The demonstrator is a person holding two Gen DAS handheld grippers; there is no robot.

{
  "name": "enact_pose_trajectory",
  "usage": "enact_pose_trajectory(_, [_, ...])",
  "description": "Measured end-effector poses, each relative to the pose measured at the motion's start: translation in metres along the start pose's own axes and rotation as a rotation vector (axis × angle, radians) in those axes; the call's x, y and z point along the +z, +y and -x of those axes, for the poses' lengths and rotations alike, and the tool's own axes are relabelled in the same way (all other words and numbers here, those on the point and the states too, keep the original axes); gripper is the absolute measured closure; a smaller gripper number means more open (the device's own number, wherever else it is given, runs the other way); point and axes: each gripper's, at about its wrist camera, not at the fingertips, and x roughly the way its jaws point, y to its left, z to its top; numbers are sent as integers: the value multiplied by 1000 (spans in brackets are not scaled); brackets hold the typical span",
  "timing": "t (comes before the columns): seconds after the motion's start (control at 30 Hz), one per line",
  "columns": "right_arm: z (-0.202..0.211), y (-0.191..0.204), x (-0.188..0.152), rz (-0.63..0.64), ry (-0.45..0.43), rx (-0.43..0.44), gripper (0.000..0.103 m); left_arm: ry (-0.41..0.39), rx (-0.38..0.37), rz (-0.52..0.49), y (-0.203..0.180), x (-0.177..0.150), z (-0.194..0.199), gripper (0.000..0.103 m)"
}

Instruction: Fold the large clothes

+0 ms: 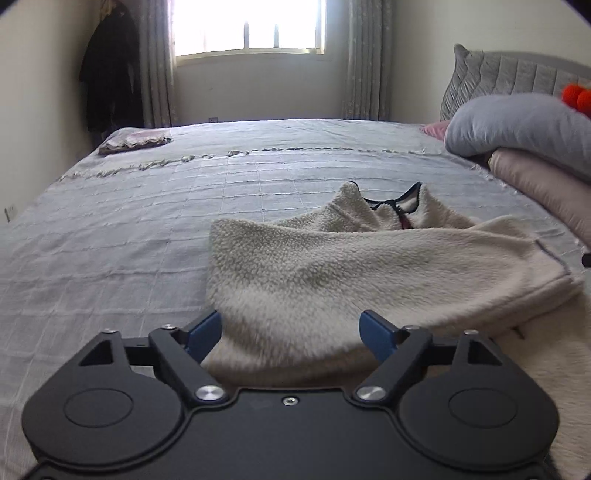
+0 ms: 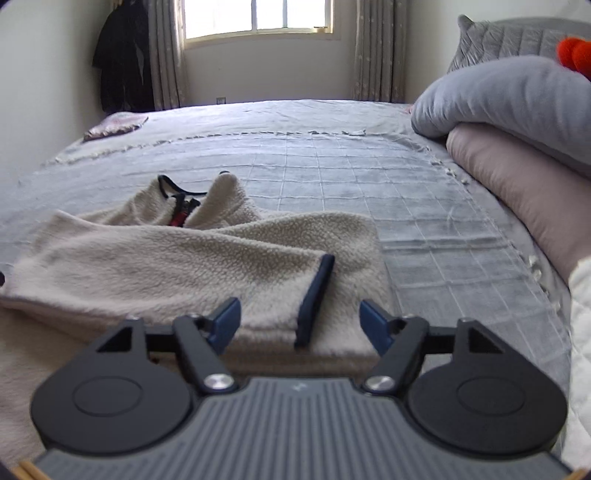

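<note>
Fleece jacket: a cream fleece jacket (image 1: 369, 266) lies spread on the bed (image 1: 147, 221), partly folded, collar end pointing away toward the window (image 1: 247, 26).
Collar: it stands up a little at the far end of the jacket, dark trim and a zipper showing at the neck (image 2: 181, 206).
Sleeve: one sleeve is laid across the body, and its navy cuff (image 2: 314, 302) sits on top of the near right part of the jacket.
Left hand-held gripper: the left hand-held gripper (image 1: 291, 332) is released, blue fingertips (image 1: 205, 334) spread wide with nothing between them but fleece below.
Left side relation: the jacket's near left edge runs right in front of and under this gripper; whether the tips touch the fabric cannot be told.
Right hand-held gripper: the right hand-held gripper (image 2: 299, 323) is released too, blue fingertips (image 2: 227, 321) well apart.
Right side relation: the navy cuff lies in the gap between its fingers, slightly nearer the right one, ungripped.
Bedding: a folded grey quilt (image 2: 498, 99) rests on a pink one (image 2: 517, 184) at the right edge of the bed, well apart from the jacket.
Far corner: a small folded cloth (image 1: 136, 142) lies at the far left of the bed.
Wall: dark clothes (image 1: 110, 74) hang beside the curtain.
</note>
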Motion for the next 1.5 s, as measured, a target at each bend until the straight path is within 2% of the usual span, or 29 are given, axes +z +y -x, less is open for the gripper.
enact_pose_trajectory(0.07, [25,-5,-8,-15,-11,5,15,9,-14,24,2,-7,25,15])
enact_pose_trajectory(0.17, [55,-9,-23,-9,6,3,12,16,-16,31,7,-21,60,10])
enact_pose_trajectory(0.3, [83,-15,-48,1,35,19,8,52,-24,47,18,-43,96,4])
enact_pose_trajectory(0.47, [109,-21,-84,-30,70,55,6,110,-2,90,33,-70,125,4])
enact_pose_trajectory(0.63, [125,-24,-112,-40,99,53,4,144,21,110,41,-99,145,4])
enact_pose_trajectory(0.8, [135,-30,-138,-65,134,48,4,230,-48,161,44,-132,149,4])
enact_pose_trajectory(0.97, [142,-38,-162,-100,172,36,4,323,-172,227,41,-163,141,4])
enact_pose_trajectory(1.07, [145,-41,-178,-109,200,28,4,358,-237,280,37,-176,137,6])
enact_pose_trajectory(1.23, [146,-43,-200,-109,242,22,4,342,-240,250,27,-182,146,7])
enact_pose_trajectory(1.43, [147,-53,-216,-198,252,56,6,370,-259,228,23,-186,154,27])
enact_pose_trajectory(1.5, [148,-56,-220,-225,251,74,10,379,-254,219,23,-188,157,33])
